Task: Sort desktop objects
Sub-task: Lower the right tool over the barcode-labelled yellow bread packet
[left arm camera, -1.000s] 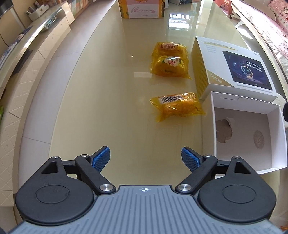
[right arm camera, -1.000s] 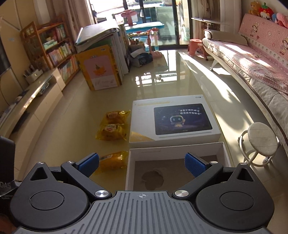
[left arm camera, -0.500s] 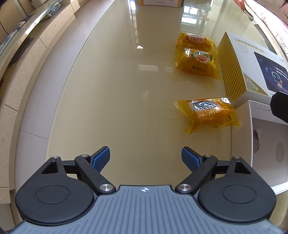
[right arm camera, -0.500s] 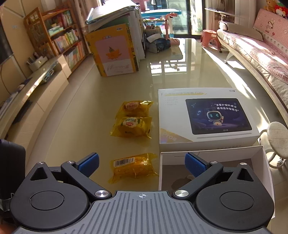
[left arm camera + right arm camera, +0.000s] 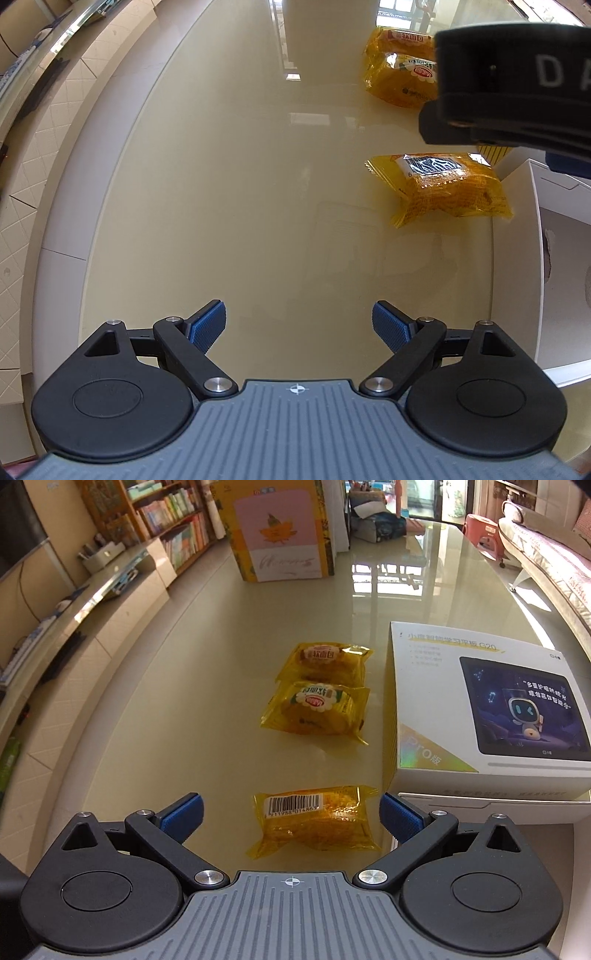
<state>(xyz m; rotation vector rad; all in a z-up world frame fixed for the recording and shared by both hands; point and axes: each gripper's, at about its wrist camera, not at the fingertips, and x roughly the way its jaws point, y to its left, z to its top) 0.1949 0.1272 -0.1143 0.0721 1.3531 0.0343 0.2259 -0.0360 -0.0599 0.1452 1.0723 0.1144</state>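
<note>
Since a second ago, both tools have swung left toward the snacks. Left wrist view: the left tool [image 5: 298, 326] hangs wide open and empty over the glossy beige desk [image 5: 221, 184], with the right tool's black body now near the nearest yellow plastic-wrapped bread packet [image 5: 443, 188]. Right wrist view: the right tool [image 5: 291, 818], wide open, holding nothing, now brackets that packet [image 5: 314, 821] beside the open white cardboard box [image 5: 480, 806], likely lining up a pickup. Two matching packets [image 5: 317, 694] lie farther off.
</note>
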